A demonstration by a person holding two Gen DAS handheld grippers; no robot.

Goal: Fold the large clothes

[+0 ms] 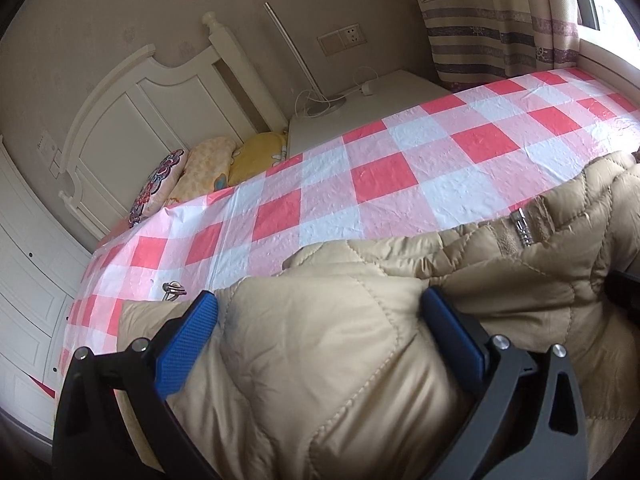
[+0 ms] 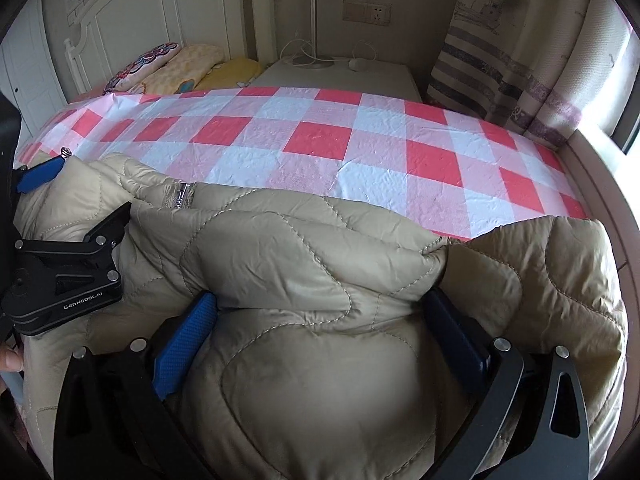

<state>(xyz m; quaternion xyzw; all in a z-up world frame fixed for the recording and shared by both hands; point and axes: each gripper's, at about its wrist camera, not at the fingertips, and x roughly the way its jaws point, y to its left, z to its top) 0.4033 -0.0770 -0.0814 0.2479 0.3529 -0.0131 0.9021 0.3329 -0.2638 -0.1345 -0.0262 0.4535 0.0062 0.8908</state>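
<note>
A beige quilted puffer jacket (image 1: pixel 360 360) lies bunched at the near edge of a bed covered by a red-and-white checked sheet (image 1: pixel 380 168). My left gripper (image 1: pixel 320 304) stands wide open with a thick fold of the jacket between its blue pads (image 1: pixel 188 340). A metal zipper (image 1: pixel 524 228) shows to the right. In the right wrist view the jacket (image 2: pixel 320 300) fills the lower half. My right gripper (image 2: pixel 320 304) is also wide open around a bulge of padding. The left gripper (image 2: pixel 60 272) shows at the left edge, resting on the jacket.
A white headboard (image 1: pixel 132 92) and several pillows (image 1: pixel 200 176) are at the bed's head. A nightstand (image 1: pixel 380 96) with a lamp and cables stands beside it. Striped curtains (image 1: pixel 500 20) hang by the window. A white wardrobe (image 1: pixel 28 280) is at the left.
</note>
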